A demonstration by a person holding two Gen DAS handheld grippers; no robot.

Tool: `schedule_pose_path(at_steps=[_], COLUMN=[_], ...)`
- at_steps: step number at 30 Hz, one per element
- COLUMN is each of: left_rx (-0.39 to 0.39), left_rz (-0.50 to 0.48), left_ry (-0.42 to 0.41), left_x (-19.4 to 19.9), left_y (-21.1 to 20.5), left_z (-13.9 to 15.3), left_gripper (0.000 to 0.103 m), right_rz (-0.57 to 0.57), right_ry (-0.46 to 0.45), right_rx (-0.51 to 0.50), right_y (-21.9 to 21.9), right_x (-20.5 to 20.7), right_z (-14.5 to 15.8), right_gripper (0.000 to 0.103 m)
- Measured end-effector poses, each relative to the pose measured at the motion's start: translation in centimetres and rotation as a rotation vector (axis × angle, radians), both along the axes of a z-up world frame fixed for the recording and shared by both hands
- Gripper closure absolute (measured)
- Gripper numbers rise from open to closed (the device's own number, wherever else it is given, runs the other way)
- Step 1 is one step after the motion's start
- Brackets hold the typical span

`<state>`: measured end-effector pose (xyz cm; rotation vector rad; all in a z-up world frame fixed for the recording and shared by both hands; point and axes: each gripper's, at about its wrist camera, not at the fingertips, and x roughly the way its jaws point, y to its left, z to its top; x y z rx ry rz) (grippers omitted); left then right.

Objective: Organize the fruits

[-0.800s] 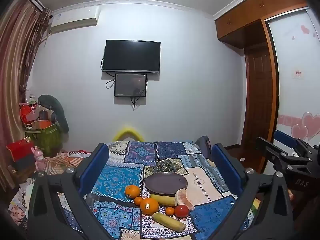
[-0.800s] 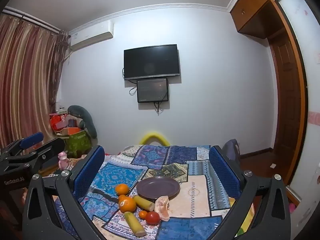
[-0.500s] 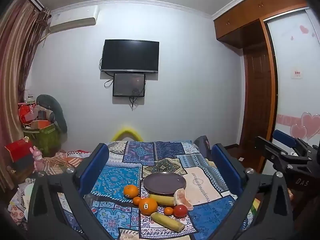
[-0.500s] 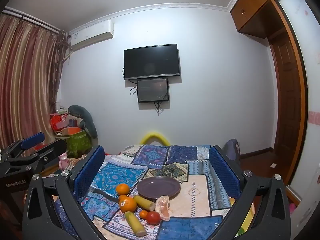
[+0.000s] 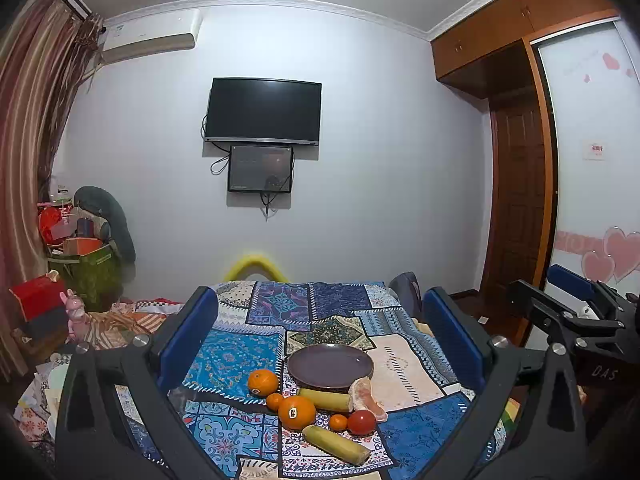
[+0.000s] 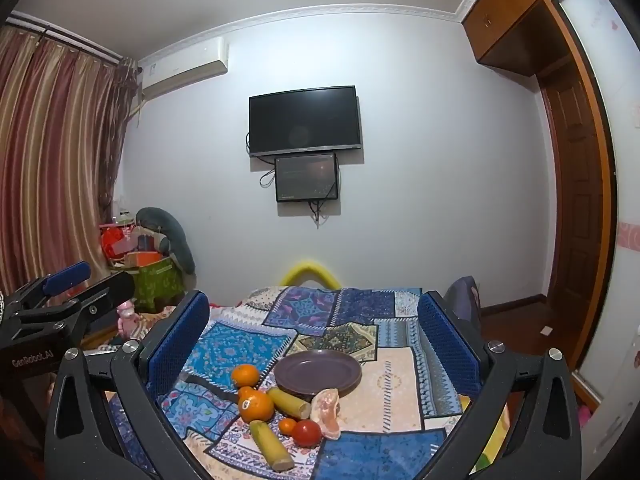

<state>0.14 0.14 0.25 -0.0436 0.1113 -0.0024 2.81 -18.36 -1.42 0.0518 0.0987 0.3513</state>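
Observation:
A dark purple plate (image 5: 330, 365) (image 6: 318, 371) sits empty on a patchwork-covered table (image 5: 240, 356). In front of it lie fruits: two large oranges (image 5: 297, 412) (image 6: 256, 404), small tangerines (image 5: 338, 422), a red tomato (image 5: 361, 422) (image 6: 306, 433), two yellow-green banana pieces (image 5: 335, 444) (image 6: 271, 445) and a peeled pomelo wedge (image 5: 366, 394) (image 6: 328, 406). My left gripper (image 5: 320, 340) is open and empty, held above and short of the fruits. My right gripper (image 6: 312, 340) is open and empty, likewise back from the table.
The right gripper shows at the right edge of the left wrist view (image 5: 568, 316); the left gripper shows at the left of the right wrist view (image 6: 60, 300). Boxes and a green bin (image 5: 86, 268) stand at the left wall. A wooden door (image 5: 516, 208) is at the right.
Both views shift very slightly; the grippers stay open and nothing on the table has moved.

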Motion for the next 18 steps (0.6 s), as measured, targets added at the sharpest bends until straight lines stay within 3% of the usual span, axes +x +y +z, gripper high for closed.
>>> schedule_pose_path(at_steps=[18], left_rx=[-0.013], left_rz=[-0.011], left_ry=[0.009], left_x=[0.57], left_y=[0.09], left_z=[-0.50], left_gripper=[0.000], right_rz=[-0.012], right_ry=[0.010], right_rx=[0.003], right_y=[0.29], right_x=[-0.01], right_z=[0.12], right_gripper=[0.000])
